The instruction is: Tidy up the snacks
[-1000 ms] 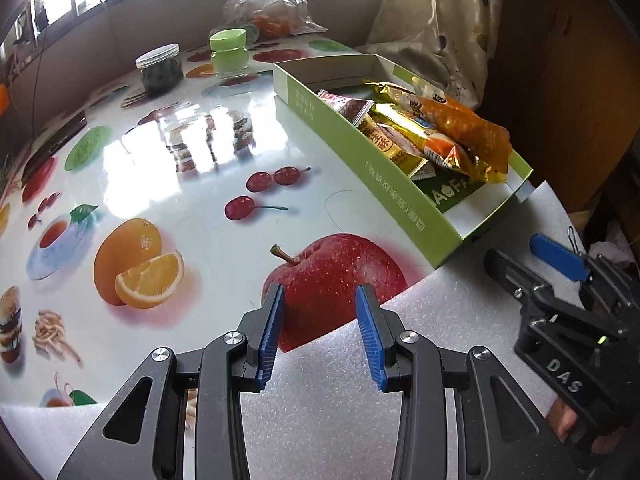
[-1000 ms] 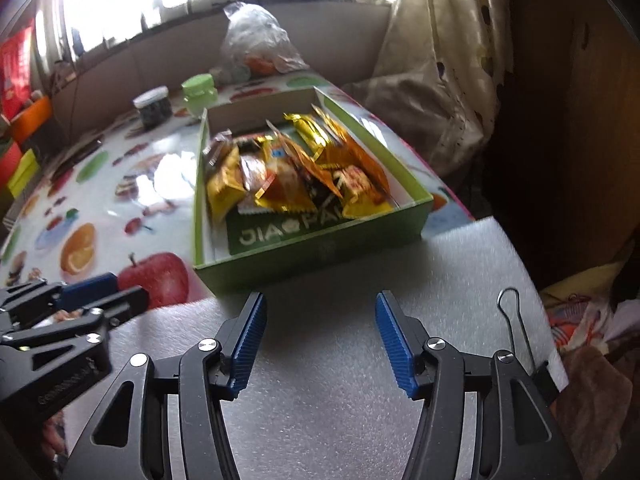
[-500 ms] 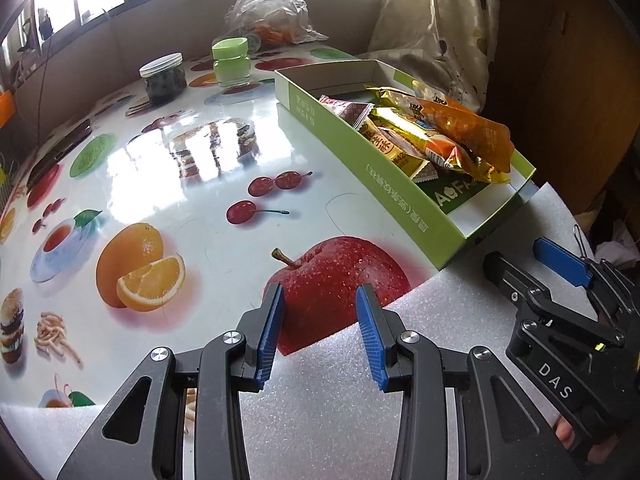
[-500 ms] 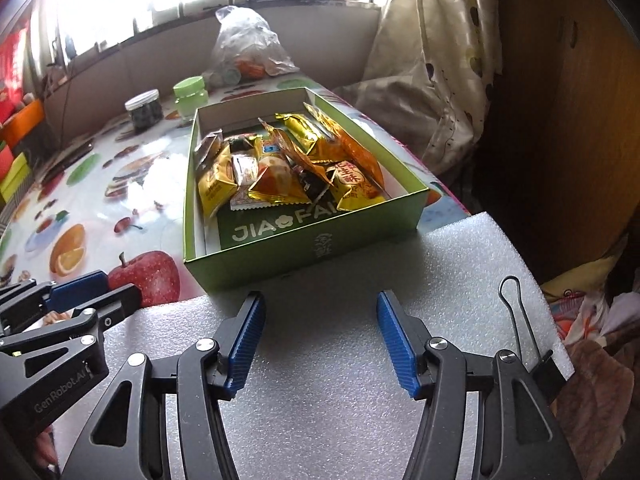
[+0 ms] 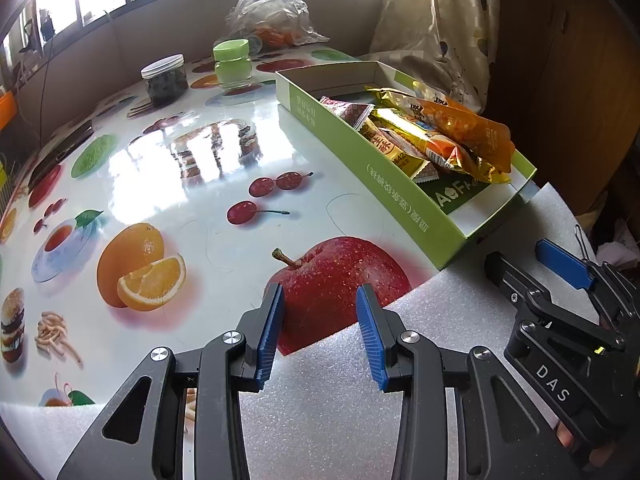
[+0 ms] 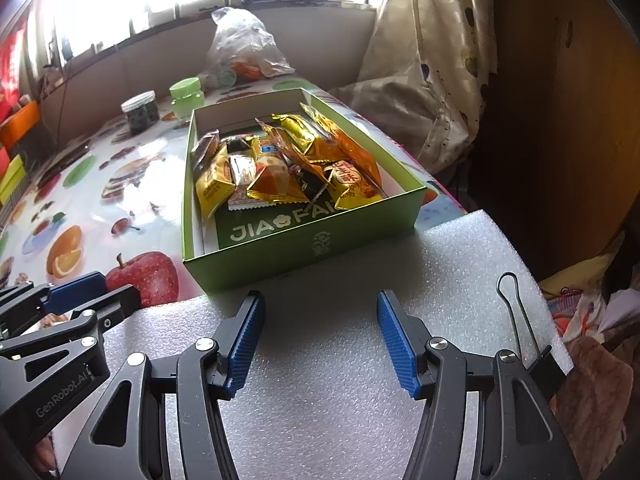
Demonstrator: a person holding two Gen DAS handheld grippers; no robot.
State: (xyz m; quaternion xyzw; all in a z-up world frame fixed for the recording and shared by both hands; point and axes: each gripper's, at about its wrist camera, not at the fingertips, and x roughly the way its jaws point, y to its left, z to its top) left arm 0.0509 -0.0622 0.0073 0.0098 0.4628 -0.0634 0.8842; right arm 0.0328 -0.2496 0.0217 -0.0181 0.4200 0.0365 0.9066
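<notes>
Two hand-held grippers hang side by side over a sheet of white foam [image 6: 332,408], both tilted down toward the table and neither touching anything. The left gripper [image 5: 320,332] has its blue-padded jaws partly parted with nothing between them; past its tips lies the printed red apple [image 5: 340,276] of the glossy fruit-pattern tablecloth [image 5: 192,184]. The right gripper [image 6: 320,336] has its jaws spread wider, released, with only bare foam between them. In the left wrist view the right gripper sits at about 4 o'clock, its black body marked "DAS", with fingertips of the person's hand [image 5: 568,436] showing beneath it. In the right wrist view the left gripper sits at about 8 o'clock, its side reading "GenRobot.AI".

The snacks [image 6: 288,164], a heap of gold, yellow and orange wrapped packets, lie inside an open green box [image 6: 312,240] that rests on the tablecloth, its near wall just beside the far edge of the foam, at 12 o'clock from the right gripper and at 2 o'clock from the left. The dark green floor of the box reads "JIA" and "FA", with a flower mark between; the rest is covered by packets. Chinese characters run along the box's long outer wall; they and the packets' print are too small to read with confidence.

At 11 o'clock beyond the box stand a green-lidded jar [image 5: 232,64] and a clear jar of dark contents [image 5: 166,78], well apart from it. A crumpled plastic bag [image 5: 272,12] lies by the wall at 12 o'clock. A wire binder clip [image 6: 520,316] grips the foam's right edge.
</notes>
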